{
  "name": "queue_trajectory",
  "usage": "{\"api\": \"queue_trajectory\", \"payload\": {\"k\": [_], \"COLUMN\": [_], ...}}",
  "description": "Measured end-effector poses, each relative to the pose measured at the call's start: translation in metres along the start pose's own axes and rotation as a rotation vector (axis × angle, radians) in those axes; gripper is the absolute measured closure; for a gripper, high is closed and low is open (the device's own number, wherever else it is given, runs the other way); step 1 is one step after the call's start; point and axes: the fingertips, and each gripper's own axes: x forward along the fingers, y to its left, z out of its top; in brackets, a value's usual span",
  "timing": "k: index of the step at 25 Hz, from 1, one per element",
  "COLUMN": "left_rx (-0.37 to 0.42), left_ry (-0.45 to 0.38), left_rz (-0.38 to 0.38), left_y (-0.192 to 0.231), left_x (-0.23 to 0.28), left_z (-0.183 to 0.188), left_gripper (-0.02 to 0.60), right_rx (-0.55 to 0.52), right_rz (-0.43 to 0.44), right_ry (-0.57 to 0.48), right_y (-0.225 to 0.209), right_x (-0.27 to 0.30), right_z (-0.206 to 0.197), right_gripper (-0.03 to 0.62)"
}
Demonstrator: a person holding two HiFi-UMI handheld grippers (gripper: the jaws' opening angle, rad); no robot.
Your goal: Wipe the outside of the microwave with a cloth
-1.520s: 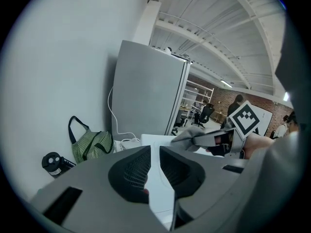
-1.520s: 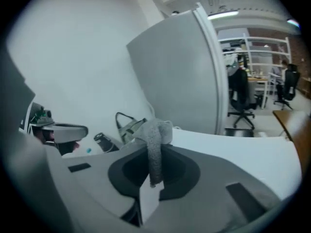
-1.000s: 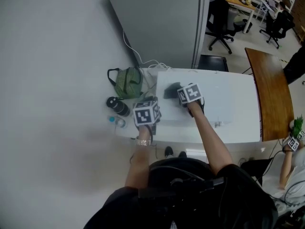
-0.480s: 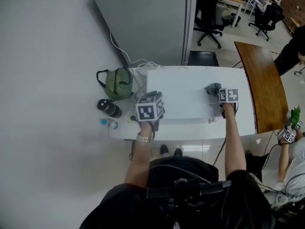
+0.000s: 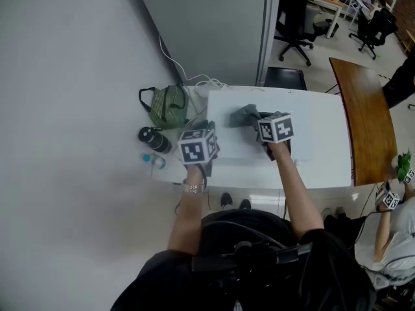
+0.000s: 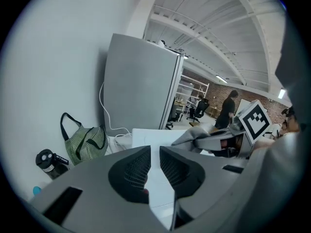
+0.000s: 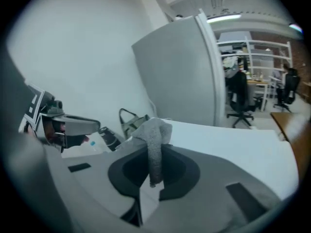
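**Asker:** Where is the cloth?

**Me:** In my right claw (image 7: 153, 165). Its jaws are pinched on the grey cloth (image 7: 155, 130), which stands up between them in a bunched fold. From the head view it lies on the flat white top of the microwave (image 5: 318, 131), on its left half, at about 10 o'clock from my right marker cube.

**Asker:** And your left?

**Me:** My left claw (image 6: 154, 153) holds nothing. Its jaws are drawn almost together, with only a thin slit between the ribbed pads. It hovers by the microwave's front left corner, at about 8 o'clock from the cloth.

**Asker:** What does the microwave stand on?

**Me:** A white worktop (image 5: 324, 180), with a bare strip showing along the front at 6 o'clock. At 9 o'clock from the microwave sits a green striped bag (image 5: 167, 107), and at 7 o'clock from the bag there is a black bottle (image 5: 154, 140). A white cable (image 5: 174, 62) runs down to the worktop near the bag.

**Asker:** And the room?

**Me:** A tall grey cabinet (image 5: 214, 24) rises at 12 o'clock, beside a pale wall (image 6: 58, 57). Black office chairs (image 5: 295, 18) stand at 1 o'clock. A brown wooden table (image 5: 363, 115) lies at 3 o'clock, just beside the worktop's right end.
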Motion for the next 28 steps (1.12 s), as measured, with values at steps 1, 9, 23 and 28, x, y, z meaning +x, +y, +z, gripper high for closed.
{"api": "queue_trajectory", "payload": {"k": [1, 9, 23, 28], "left_rx": [-0.003, -0.021, 0.033, 0.041], "left_ry": [0.001, 0.001, 0.008, 0.015], "left_rz": [0.012, 0.094, -0.068, -0.104], "left_y": [0.005, 0.036, -0.031, -0.045], "left_x": [-0.003, -0.03, 0.01, 0.017], "left_z": [-0.002, -0.008, 0.003, -0.001], "left_gripper": [0.517, 0.517, 0.517, 0.517], "right_rx": [-0.032, -0.186, 0.088, 0.118], "right_rz": [0.057, 0.101, -0.36, -0.55], "right_ry": [0.017, 0.219, 0.191, 0.226], "right_y": [0.029, 0.099, -0.145, -0.201], "right_x": [0.018, 0.077, -0.083, -0.138], "right_z": [0.0, -0.038, -0.11, -0.137], "right_gripper": [0.569, 0.569, 0.569, 0.568]}}
